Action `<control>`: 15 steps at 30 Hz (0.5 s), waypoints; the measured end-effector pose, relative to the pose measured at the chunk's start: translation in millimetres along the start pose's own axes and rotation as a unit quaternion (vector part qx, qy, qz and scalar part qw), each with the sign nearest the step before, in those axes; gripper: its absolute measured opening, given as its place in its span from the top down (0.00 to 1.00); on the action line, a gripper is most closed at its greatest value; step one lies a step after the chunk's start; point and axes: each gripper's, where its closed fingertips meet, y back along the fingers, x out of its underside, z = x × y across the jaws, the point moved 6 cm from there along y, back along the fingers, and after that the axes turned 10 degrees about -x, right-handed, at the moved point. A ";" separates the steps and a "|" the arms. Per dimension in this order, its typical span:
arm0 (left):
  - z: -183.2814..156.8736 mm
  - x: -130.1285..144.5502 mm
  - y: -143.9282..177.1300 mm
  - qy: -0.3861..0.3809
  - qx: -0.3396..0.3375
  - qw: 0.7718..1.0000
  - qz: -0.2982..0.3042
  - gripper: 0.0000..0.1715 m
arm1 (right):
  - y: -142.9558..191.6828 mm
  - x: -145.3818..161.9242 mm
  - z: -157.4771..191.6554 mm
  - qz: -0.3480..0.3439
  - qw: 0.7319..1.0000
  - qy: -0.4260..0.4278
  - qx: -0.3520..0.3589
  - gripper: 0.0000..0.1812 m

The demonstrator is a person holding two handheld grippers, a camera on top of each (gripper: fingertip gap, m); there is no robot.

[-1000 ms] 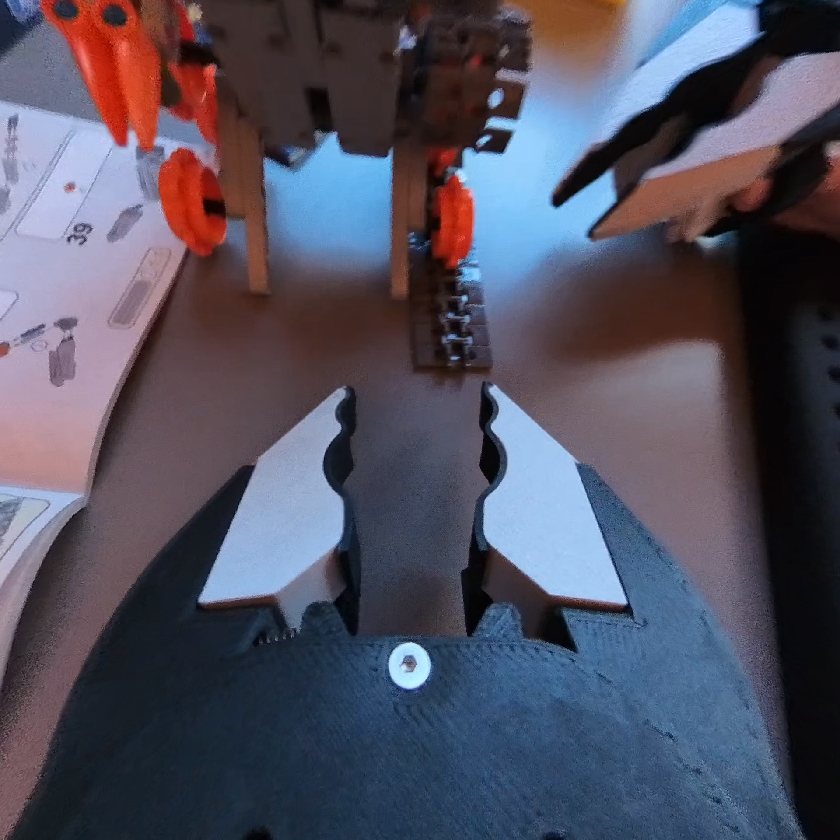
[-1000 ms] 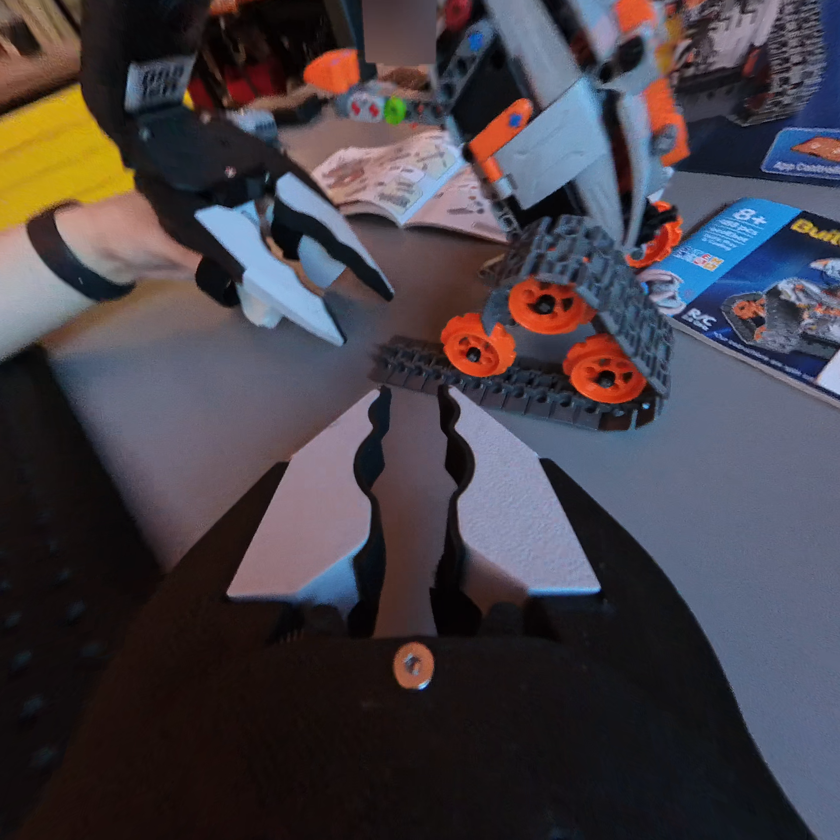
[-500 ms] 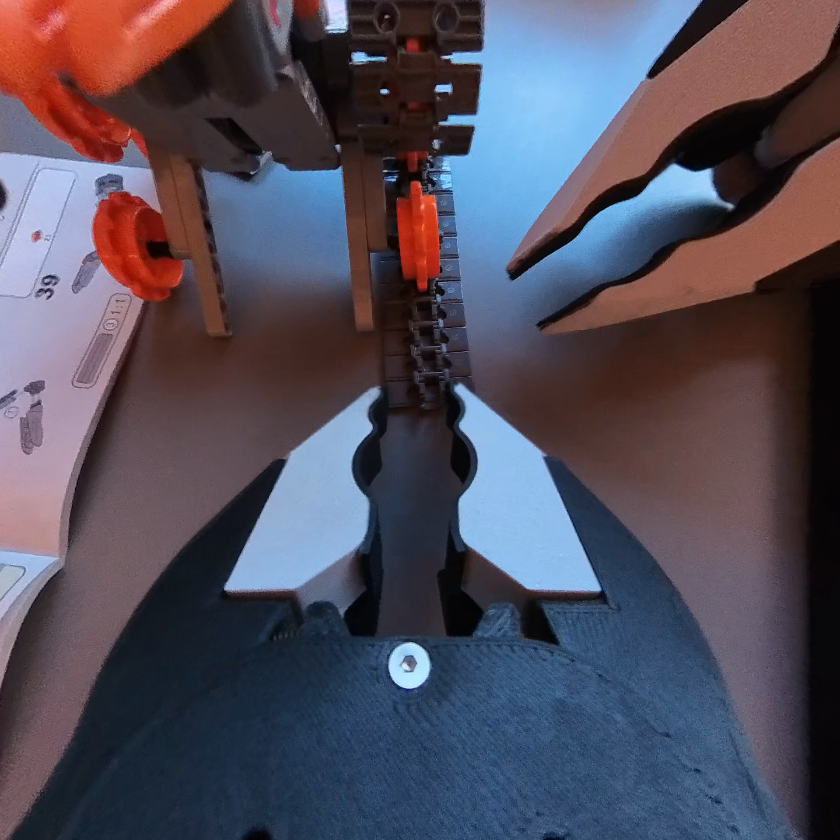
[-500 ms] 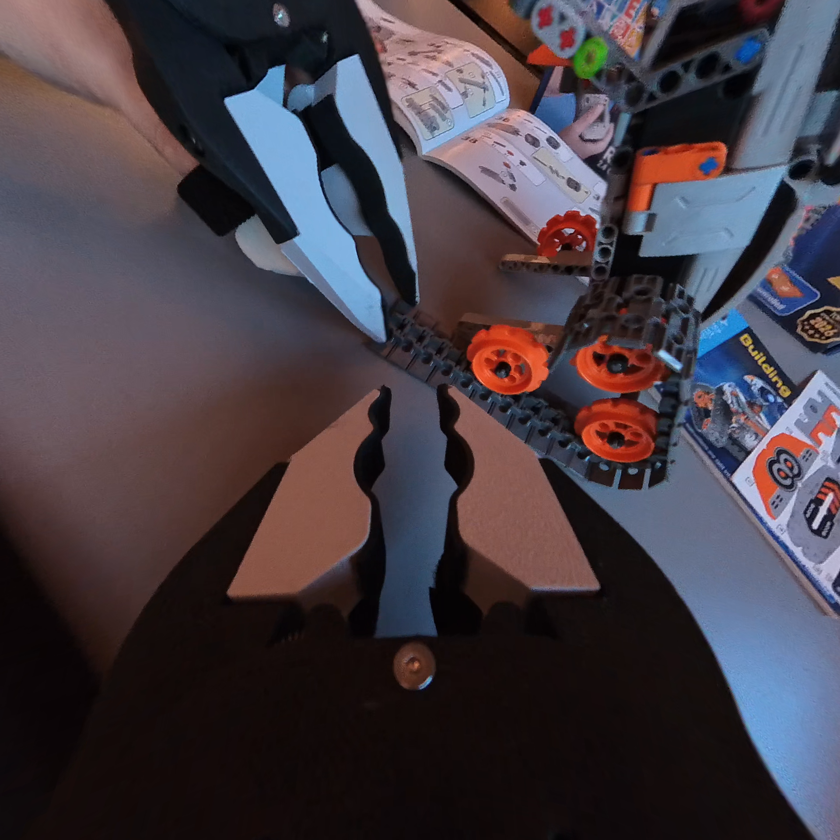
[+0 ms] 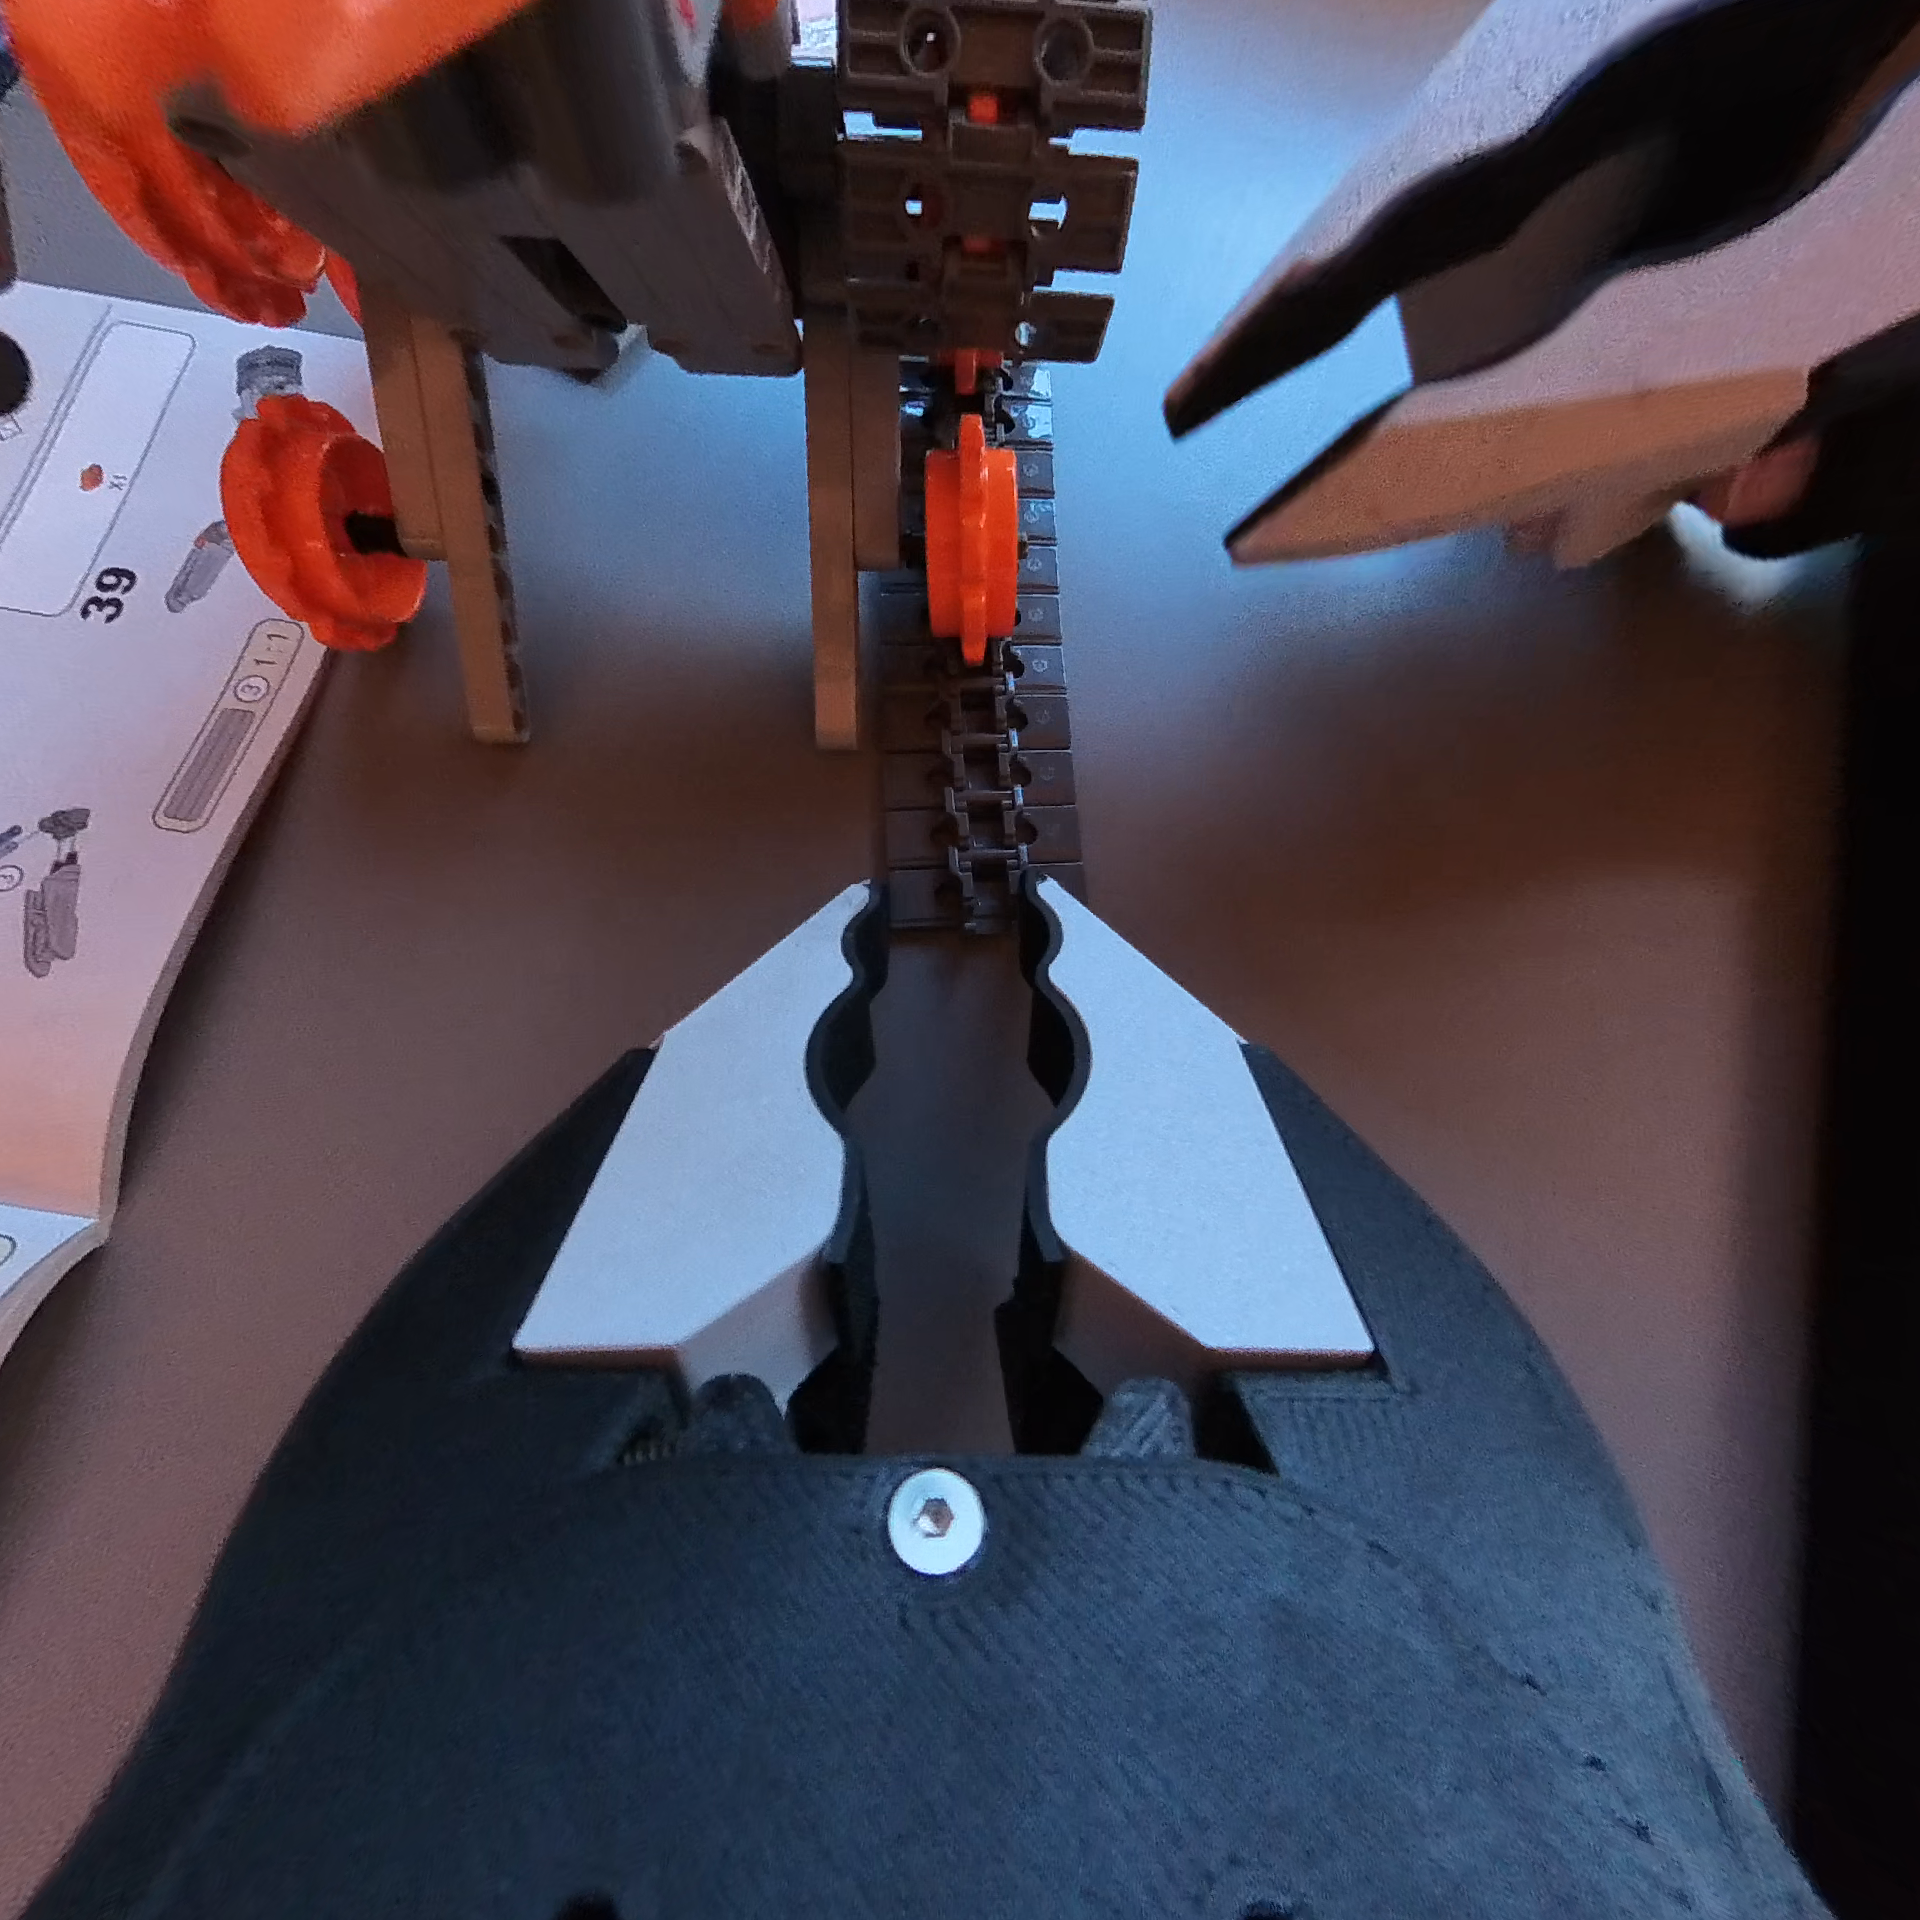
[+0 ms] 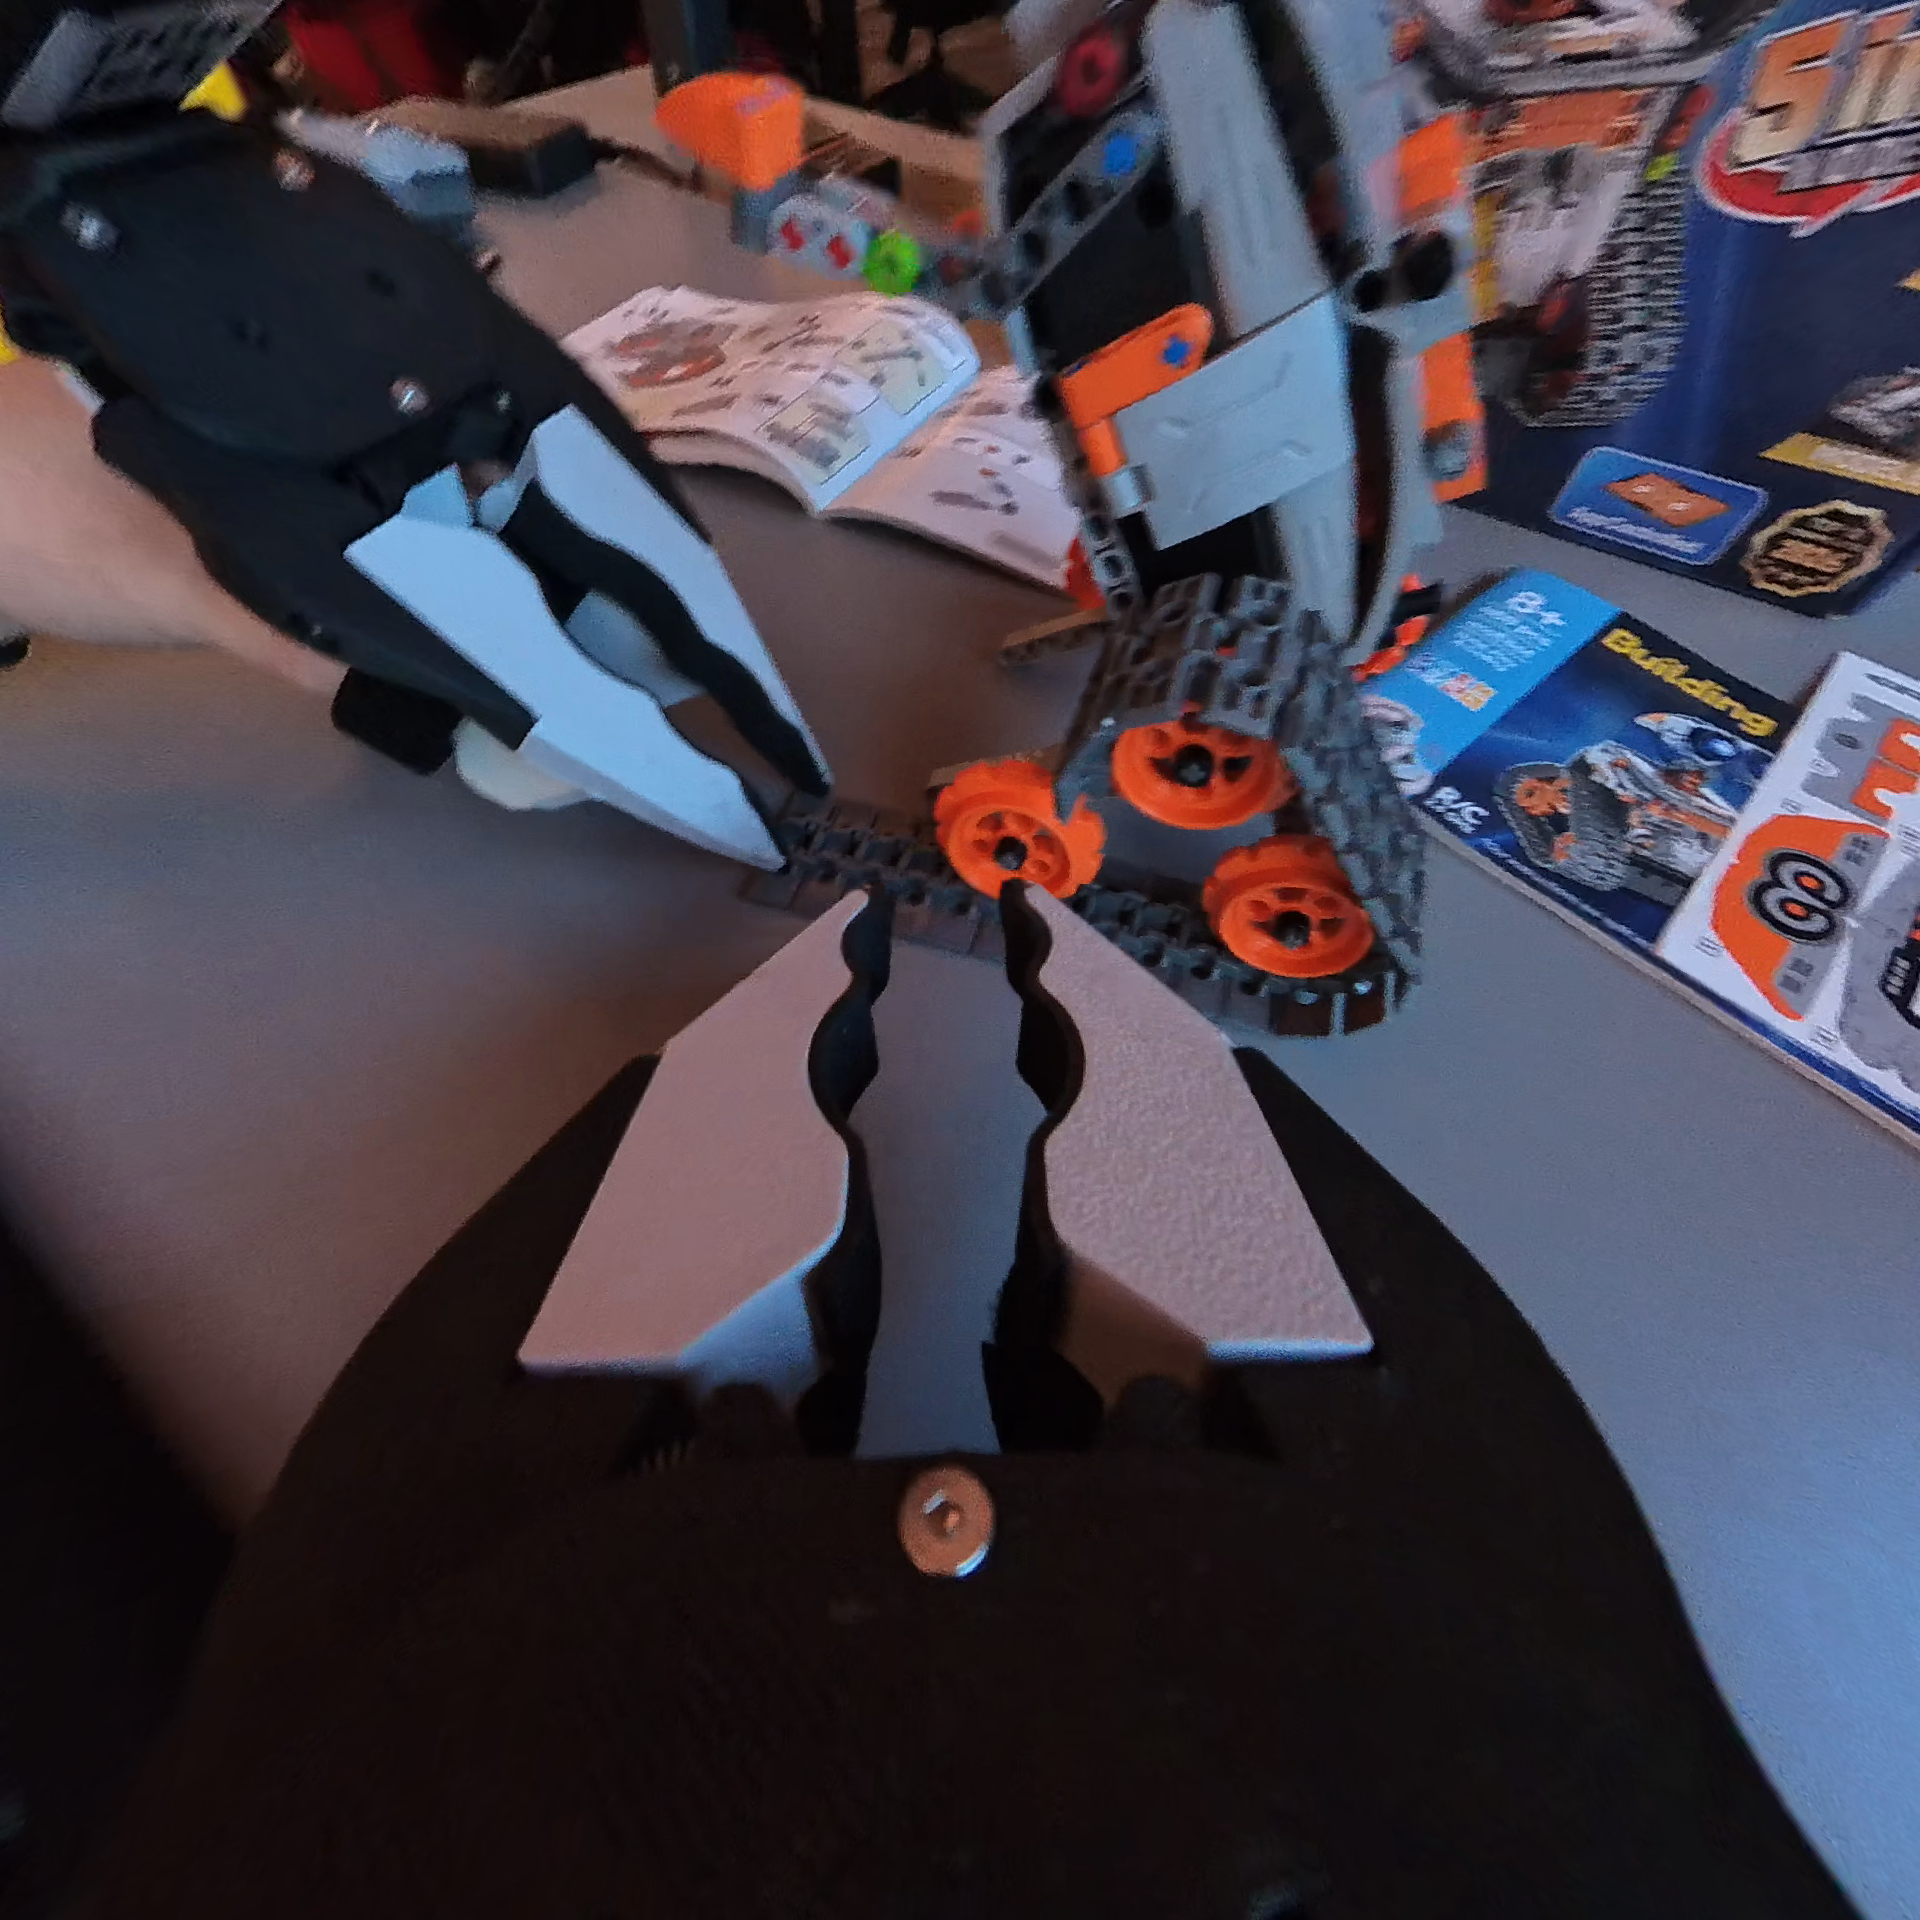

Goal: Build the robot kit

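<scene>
The left claw (image 5: 954, 896) sits low on the grey surface (image 5: 1403, 935), its two fingers parted by a narrow gap, with the loose end of a dark grey tread track (image 5: 977, 769) lying between the tips; whether the tips actually pinch it cannot be told. The track runs straight ahead from this claw, under an orange sprocket wheel (image 5: 971, 535), and up into the grey and orange brick-built vehicle (image 5: 644, 208), which stands tilted just beyond. To the left of the claw lies an open instruction booklet (image 5: 94, 727), with another orange wheel (image 5: 317, 525) on an axle above its edge. The right claw (image 6: 940, 902) hovers with its fingers a little apart and nothing between them, its tips just over the side of the same track and right beside the nearest orange wheel. Ahead and to its right lie printed leaflets (image 6: 1621, 769) and a blue box (image 6: 1745, 312).
</scene>
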 end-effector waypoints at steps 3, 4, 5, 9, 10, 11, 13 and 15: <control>-0.7 0.1 -0.2 0.008 -0.001 1.000 -0.002 0.86 | 1.8 -6.8 -7.5 -0.034 0.998 -0.043 0.020 0.88; -0.8 0.2 -0.2 0.012 -0.001 1.000 -0.003 0.86 | 1.0 -8.3 -9.4 -0.042 0.997 -0.059 0.026 0.88; -1.0 0.2 -0.3 0.018 -0.001 1.000 -0.004 0.86 | -0.5 -8.6 -11.4 -0.043 0.996 -0.072 0.035 0.88; -3.3 -0.5 -0.8 0.025 -0.005 1.000 -0.004 0.86 | -4.7 -11.6 -15.6 -0.041 0.993 -0.088 0.062 0.87; -4.3 -1.1 -1.3 0.024 -0.007 1.000 -0.004 0.86 | -4.5 -13.6 -16.4 -0.046 0.993 -0.088 0.069 0.87; -5.2 -1.6 -1.8 0.022 -0.009 1.000 -0.005 0.86 | -4.7 -16.4 -15.6 -0.055 0.992 -0.091 0.068 0.87; -6.5 -2.4 -2.8 0.018 -0.011 1.000 -0.006 0.86 | -5.9 -20.1 -15.1 -0.069 0.990 -0.105 0.070 0.88; -6.5 -2.5 -3.4 0.018 -0.011 1.000 -0.009 0.86 | -6.4 -20.6 -18.2 -0.069 0.987 -0.113 0.089 0.88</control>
